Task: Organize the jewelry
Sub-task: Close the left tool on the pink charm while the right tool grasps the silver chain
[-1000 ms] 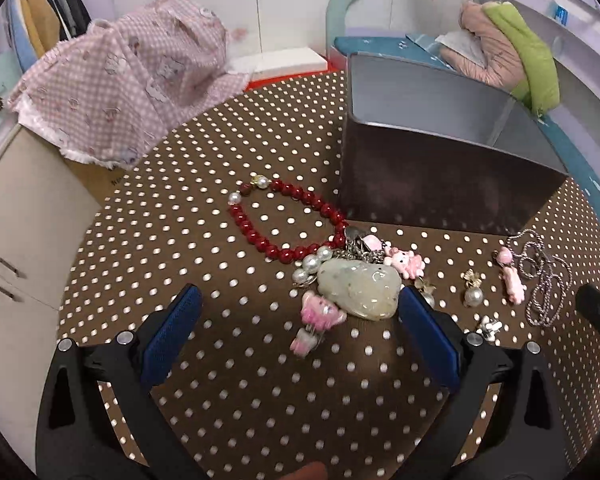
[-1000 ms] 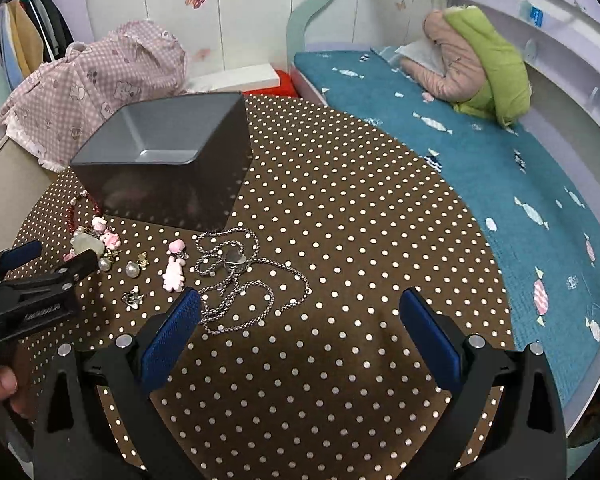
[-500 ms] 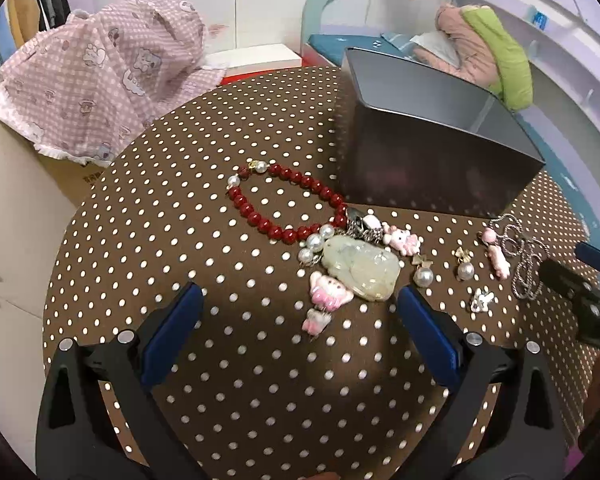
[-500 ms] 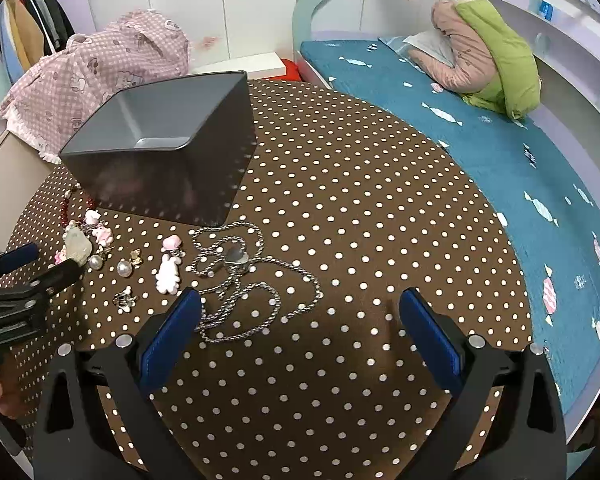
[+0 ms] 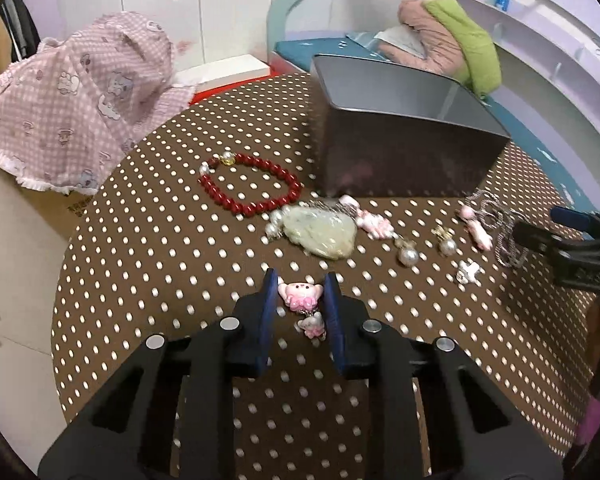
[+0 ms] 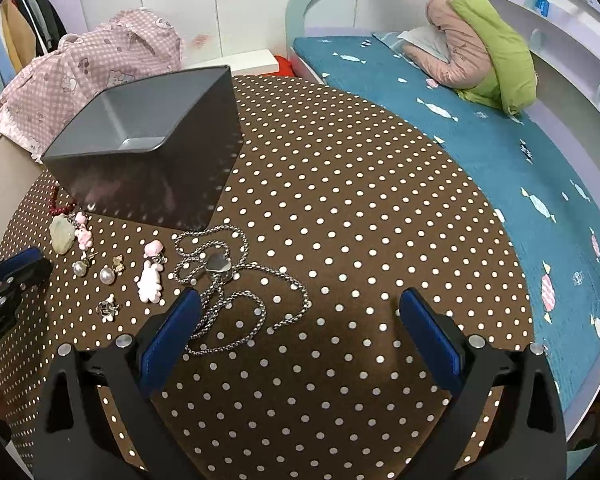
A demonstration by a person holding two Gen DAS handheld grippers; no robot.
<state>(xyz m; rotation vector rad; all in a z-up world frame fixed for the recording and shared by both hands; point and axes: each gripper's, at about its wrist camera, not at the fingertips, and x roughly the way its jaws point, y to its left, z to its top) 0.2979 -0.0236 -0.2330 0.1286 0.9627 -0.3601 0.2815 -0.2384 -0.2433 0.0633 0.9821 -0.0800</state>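
Note:
My left gripper [image 5: 299,280] is shut on a pink cartoon charm [image 5: 300,293], held just above the polka-dot table [image 5: 160,240]. Ahead lie a red bead bracelet [image 5: 248,188], a pale green jade pendant [image 5: 324,232], another pink charm [image 5: 374,222], pearl earrings [image 5: 408,256] and a small silver piece [image 5: 468,271]. A grey open box [image 5: 404,136] stands behind them. My right gripper [image 6: 300,304] is open and empty over the table, its left finger beside a silver chain necklace [image 6: 228,280]. The box [image 6: 148,152] and a pink charm [image 6: 150,278] show to its left.
A pink checked cloth [image 5: 76,108] covers a cabinet at the far left. A bed with a teal cover [image 6: 480,140] and a pink and green jacket [image 6: 484,52] runs along the right. The table's round edge [image 6: 520,280] is near the bed.
My left gripper has closed from wide open onto the pink charm and drawn it away from the jade pendant. My right gripper has shifted slightly forward over the necklace, still open.

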